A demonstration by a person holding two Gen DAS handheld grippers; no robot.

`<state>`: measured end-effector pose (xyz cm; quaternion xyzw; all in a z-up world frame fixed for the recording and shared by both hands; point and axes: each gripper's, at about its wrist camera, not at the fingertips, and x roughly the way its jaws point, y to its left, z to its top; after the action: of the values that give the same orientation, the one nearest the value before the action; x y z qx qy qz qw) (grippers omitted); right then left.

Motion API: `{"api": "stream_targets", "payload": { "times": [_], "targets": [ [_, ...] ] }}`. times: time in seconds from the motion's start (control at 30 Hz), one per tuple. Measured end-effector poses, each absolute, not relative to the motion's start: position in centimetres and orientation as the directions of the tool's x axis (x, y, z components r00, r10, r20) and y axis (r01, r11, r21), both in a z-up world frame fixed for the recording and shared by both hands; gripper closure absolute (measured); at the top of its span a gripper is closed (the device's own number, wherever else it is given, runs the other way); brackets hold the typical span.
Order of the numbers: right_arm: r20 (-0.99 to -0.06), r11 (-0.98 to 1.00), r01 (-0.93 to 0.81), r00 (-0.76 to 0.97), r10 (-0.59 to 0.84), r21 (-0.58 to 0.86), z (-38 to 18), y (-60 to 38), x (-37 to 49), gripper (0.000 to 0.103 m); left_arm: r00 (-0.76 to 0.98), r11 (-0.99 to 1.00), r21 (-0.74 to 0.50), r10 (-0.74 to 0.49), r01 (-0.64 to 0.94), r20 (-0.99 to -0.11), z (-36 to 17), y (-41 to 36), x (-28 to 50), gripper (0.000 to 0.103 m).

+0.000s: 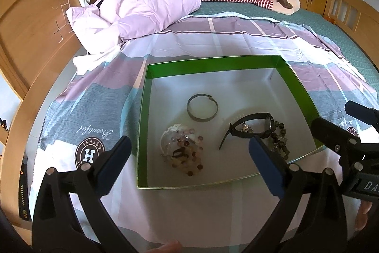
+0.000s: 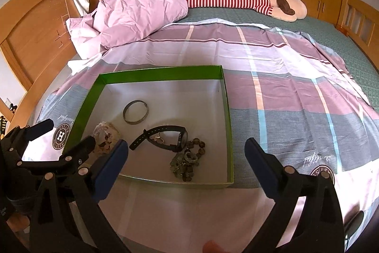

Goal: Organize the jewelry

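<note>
We hold both grippers, left & right, spread wide, nothing in them, over the green-walled shallow cardboard box. Inside: thin metal bangle, stiff, prob. slippery, so pinch across its rim. Black strap watch: grab the band.

Box on bed, ahead of left claw, ahead-left of right claw. In box: bangle farthest, watch nearer right, bead heap nearer left.
</note>
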<state>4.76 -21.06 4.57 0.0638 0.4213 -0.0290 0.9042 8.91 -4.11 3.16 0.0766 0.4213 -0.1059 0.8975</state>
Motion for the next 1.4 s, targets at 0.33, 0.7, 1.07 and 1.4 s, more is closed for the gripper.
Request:
{"api": "stream_targets", "payload": {
  "times": [0.33,0.7,1.07,1.4],
  "targets": [
    [-0.765,0.990,0.106,0.644,0.005,0.095,4.58,-21.02,4.76,0.006,0.617,0.964,0.047,-0.129,0.262,-0.776,3.03,-4.20,8.90,0.004],
    [-0.763,0.991,0.099,0.646,0.002,0.087,4.72,-20.55,4.76,0.006,0.610,0.962,0.046,-0.133,0.269,-0.781,2.75,-4.40,8.92,0.004],
    [-0.764,0.991,0.100,0.645,0.002,0.088,4.68,-20.59,4.83,0.006,0.605,0.966,0.039,-0.127,0.254,-0.786,2.64,-4.12,9.14,0.004],
    [-0.765,0.991,0.102,0.645,0.000,0.086,4.58,-20.50,4.87,0.006,0.600,0.967,0.037,-0.126,0.251,-0.790,2.56,-4.17,9.14,0.004]
  ]
}}
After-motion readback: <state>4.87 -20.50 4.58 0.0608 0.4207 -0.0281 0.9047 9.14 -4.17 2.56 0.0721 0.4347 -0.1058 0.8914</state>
